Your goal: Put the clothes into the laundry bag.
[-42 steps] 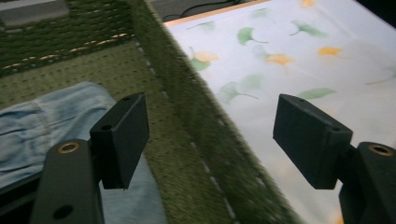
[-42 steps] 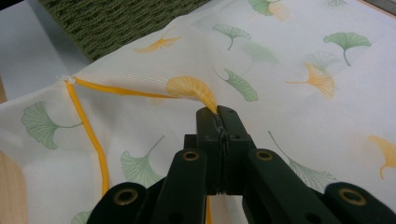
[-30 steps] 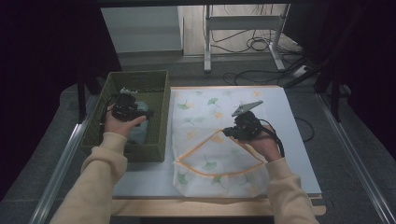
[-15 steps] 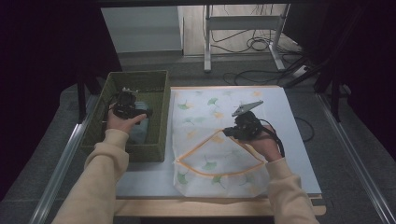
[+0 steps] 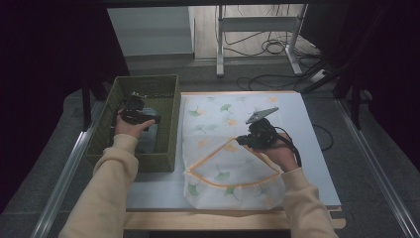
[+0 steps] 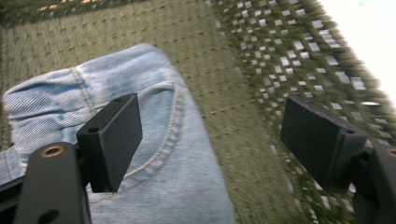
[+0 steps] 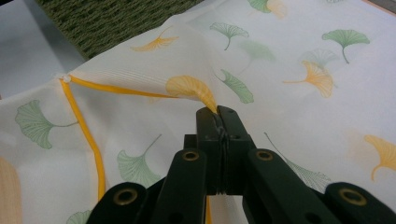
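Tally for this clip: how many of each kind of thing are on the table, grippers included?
Grippers: 2, left open over the jeans, right shut on the bag
Basket: 1
Jeans: 1, in the basket
Bag: 1, leaf-print with an orange zip
Total: 5

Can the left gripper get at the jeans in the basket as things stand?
Probably yes. The left gripper hangs inside the basket right over the jeans; its jaws have just been opening and stand wide, with nothing between them. Nothing covers the denim. The right gripper is shut on the cloth, well clear.
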Demonstrator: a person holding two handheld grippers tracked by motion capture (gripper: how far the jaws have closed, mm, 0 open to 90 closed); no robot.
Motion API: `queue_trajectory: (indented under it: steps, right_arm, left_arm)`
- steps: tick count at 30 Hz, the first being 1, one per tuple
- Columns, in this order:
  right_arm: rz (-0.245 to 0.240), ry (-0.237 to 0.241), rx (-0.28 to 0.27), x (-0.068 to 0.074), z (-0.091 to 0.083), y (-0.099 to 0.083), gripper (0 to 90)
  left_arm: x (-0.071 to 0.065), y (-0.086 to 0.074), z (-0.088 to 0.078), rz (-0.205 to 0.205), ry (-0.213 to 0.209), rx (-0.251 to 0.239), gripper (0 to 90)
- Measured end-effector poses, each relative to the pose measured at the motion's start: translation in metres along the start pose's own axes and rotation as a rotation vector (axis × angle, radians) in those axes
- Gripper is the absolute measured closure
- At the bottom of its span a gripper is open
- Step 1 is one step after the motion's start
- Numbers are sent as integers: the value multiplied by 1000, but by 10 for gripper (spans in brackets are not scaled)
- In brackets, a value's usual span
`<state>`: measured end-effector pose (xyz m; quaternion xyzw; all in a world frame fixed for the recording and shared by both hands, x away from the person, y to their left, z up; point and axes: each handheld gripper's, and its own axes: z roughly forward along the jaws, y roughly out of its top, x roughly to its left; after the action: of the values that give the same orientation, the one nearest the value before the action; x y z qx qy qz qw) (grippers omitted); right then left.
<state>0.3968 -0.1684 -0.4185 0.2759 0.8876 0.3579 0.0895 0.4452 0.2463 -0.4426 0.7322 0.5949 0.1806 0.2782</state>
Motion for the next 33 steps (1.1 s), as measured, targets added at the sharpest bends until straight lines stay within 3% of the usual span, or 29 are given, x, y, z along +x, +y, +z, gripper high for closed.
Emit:
queue_trajectory:
  steps: [1, 5, 16, 22, 29, 33]
  right_arm:
    - [-3, 0, -6, 0, -1, 0, 885]
    - [-5, -2, -13, 2, -3, 1, 884]
    - [-2, -3, -3, -1, -1, -1, 884]
    - [2, -4, -3, -2, -1, -1, 884]
    - [2, -4, 1, -2, 1, -1, 884]
    - [4, -5, 0, -2, 0, -2, 884]
  left_arm:
    - [0, 0, 4, 20, 31, 12, 203]
    - [5, -1, 12, 9, 47, 39, 196]
    - [7, 0, 29, -7, 38, 98, 167]
    - [6, -2, 35, 0, 56, 126, 158]
    - [10, -3, 45, -37, 68, 161, 152]
    - [10, -5, 53, -29, 85, 200, 140]
